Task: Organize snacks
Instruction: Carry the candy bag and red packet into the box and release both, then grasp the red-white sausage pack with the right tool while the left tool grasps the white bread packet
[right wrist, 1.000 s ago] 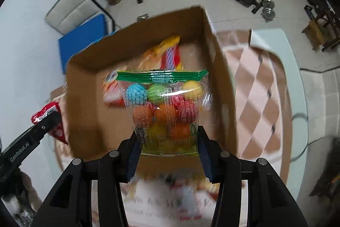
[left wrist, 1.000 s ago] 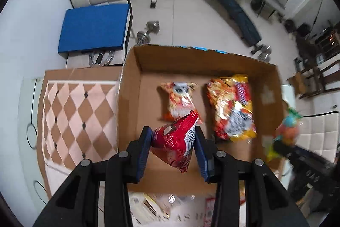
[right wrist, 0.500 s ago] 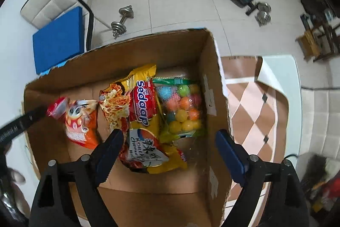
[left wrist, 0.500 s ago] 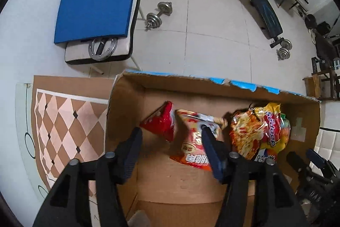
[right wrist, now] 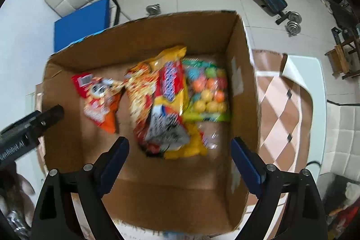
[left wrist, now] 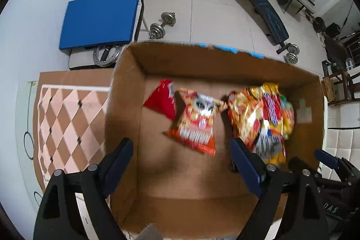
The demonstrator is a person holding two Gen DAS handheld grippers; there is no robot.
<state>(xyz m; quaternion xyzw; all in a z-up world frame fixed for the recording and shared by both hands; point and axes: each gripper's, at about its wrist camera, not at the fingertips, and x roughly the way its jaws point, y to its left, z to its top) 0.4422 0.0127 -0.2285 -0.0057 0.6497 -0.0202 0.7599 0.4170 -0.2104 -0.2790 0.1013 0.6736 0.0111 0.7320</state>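
Note:
An open cardboard box (left wrist: 126, 109) (right wrist: 240, 55) holds the snacks. In the left wrist view a red packet (left wrist: 162, 98) lies at the back left, an orange packet (left wrist: 198, 123) beside it, and a yellow noodle pack (left wrist: 258, 118) on the right. In the right wrist view the orange packet (right wrist: 99, 98), the noodle pack (right wrist: 162, 100) and a clear bag of coloured balls (right wrist: 207, 91) lie side by side. My left gripper (left wrist: 180, 150) is open and empty above the box. My right gripper (right wrist: 180, 150) is open and empty above the box.
The box sits on a checkered tabletop (left wrist: 65, 118) (right wrist: 281, 109). Beyond the table are a blue-padded chair (left wrist: 99, 17), dumbbells (left wrist: 162, 24) and a weight bench (left wrist: 258, 6) on the tiled floor. The left gripper's body (right wrist: 29, 125) shows at the left of the right wrist view.
Both grippers opened and let go: the red packet and the bag of coloured balls dropped into the box. Both grippers have since pulled back slightly, jaws wide.

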